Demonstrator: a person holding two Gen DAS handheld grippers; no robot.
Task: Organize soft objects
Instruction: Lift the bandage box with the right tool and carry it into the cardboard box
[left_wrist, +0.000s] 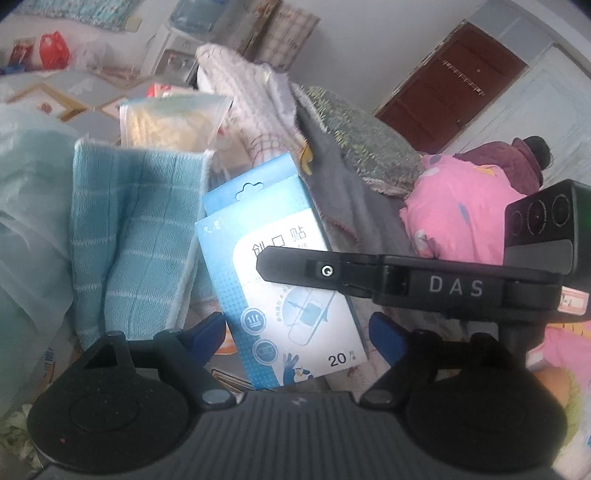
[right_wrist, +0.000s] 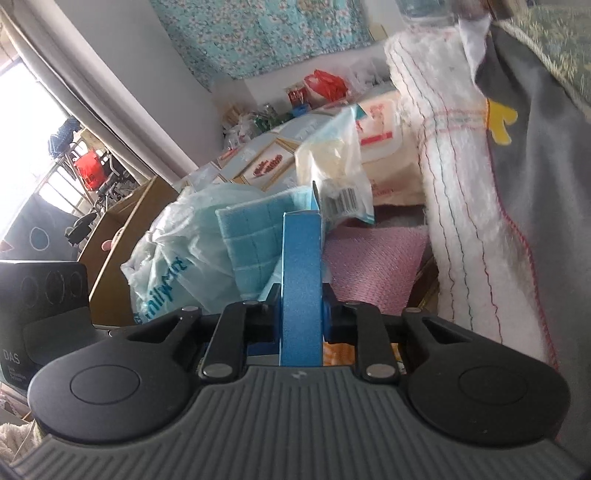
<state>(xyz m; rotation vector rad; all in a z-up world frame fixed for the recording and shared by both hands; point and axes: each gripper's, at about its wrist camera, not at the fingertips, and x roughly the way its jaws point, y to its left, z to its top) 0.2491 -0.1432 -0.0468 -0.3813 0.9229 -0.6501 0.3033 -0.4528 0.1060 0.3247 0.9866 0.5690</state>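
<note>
**A:** What's the setting?

**B:** A cluttered room: a brown door (left_wrist: 448, 86) at the back, a floral cloth (right_wrist: 266, 33) hung on the wall, and soft goods piled on a bed or table in front of both cameras.

**A:** Take me across it, left to right.

**B:** At the far left lies a pale plastic bag (right_wrist: 173, 251) of something soft. Beside it stands a folded blue checked cloth (left_wrist: 136, 236), then the blue plaster box (left_wrist: 280, 273), then a white fleecy blanket (right_wrist: 454, 177) and a grey blanket (left_wrist: 332, 192).

**A:** And the grippers?

**B:** The left gripper (left_wrist: 297, 332) is spread wide, its blue pads on either side of the box's lower end without pressing it. The right gripper (right_wrist: 300, 314) is clamped on the box's narrow edges, holding it upright just off the heap.

**A:** How will that box handle?

**B:** Light, I'd guess, and thin card: stiff along the edges but easy to crush on the broad faces. The glossy print may be slippery. The narrow sides near the bottom look like the sound place to hold it, as the right one does.

**A:** The cloths?

**B:** Limp and light; pinch a folded edge, or they will sag open.
</note>
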